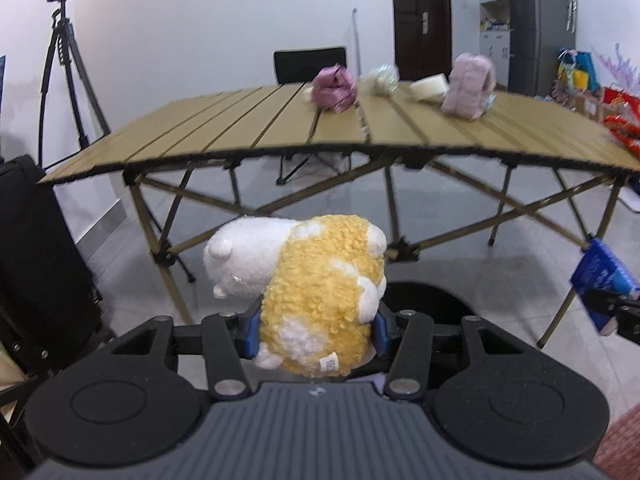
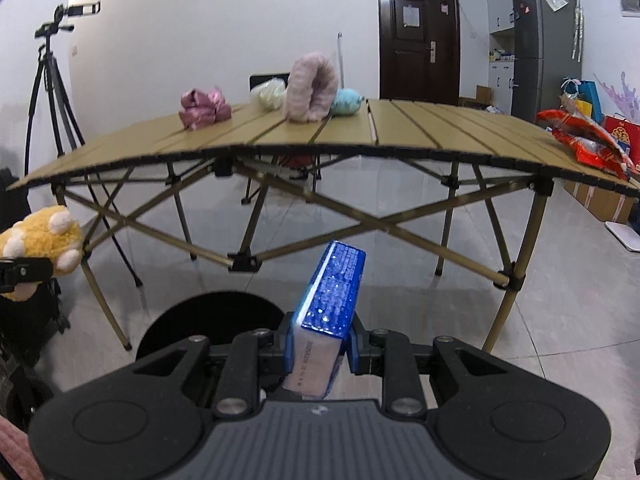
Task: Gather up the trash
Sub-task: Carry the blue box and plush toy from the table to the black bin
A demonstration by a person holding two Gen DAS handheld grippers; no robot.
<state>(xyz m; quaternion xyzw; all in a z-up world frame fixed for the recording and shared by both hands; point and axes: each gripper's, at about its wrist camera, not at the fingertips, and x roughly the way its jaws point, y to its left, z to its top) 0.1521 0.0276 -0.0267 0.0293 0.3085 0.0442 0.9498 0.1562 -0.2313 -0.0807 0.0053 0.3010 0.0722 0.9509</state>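
The left hand-held gripper [image 1: 318, 330] pinches a yellow-and-white plush toy [image 1: 316, 292]; the right hand-held gripper [image 2: 319, 346] pinches a glossy blue carton [image 2: 330, 304]. Both hover above a round black bin [image 2: 212, 320] at 6 o'clock. The slatted tan counter [image 2: 420, 132] still carries a red wrapper [image 2: 584, 142] at 3 o'clock, so collection seems partway.

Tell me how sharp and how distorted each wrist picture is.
Left wrist view: the yellow and white plush toy between the fingers is sharp, while the tan slatted folding table is blurred and its front edge bows upward. Right wrist view: the blue foil packet is crisp with glints, and the table edge bows likewise; corners are dark.
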